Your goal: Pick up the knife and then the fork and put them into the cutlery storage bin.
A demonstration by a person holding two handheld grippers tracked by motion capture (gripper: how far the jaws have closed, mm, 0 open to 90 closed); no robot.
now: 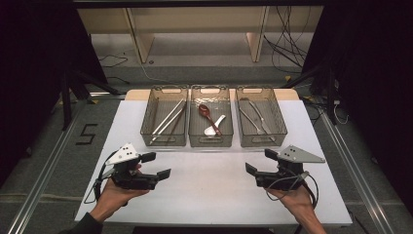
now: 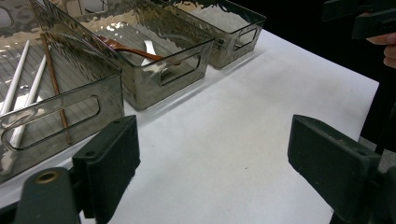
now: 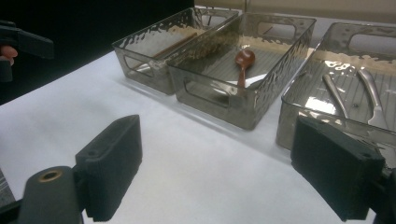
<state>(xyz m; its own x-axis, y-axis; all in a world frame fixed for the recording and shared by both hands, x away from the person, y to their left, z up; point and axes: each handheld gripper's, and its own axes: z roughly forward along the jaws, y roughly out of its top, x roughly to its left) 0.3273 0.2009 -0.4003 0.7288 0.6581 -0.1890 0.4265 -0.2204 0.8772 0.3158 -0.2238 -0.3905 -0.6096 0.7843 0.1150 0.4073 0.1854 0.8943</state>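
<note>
1. The left tool [image 1: 157, 165] hung over the near left part of the white table [image 1: 209, 195], jaws spread wide and holding nothing.
2. The right tool [image 1: 259, 162] sat over the near right part, jaws likewise wide apart and empty.
3. Both tools were well apart from each other and short of the bins, each held in a hand coming in from the near edge.
4. Three clear bins stood side by side across the far half of the table, touching or nearly so.
5. The left bin [image 1: 164, 139] held long white chopsticks [image 1: 168, 119] and a thin brown pair beside them.
6. The middle bin [image 1: 210, 140] held a red-brown spoon [image 1: 206, 113] crossing a white spoon [image 1: 215, 126].
7. The right bin [image 1: 260, 141] held metal cutlery [image 1: 256, 117], probably a fork and a knife, though the high view was too dim to be sure.
</note>
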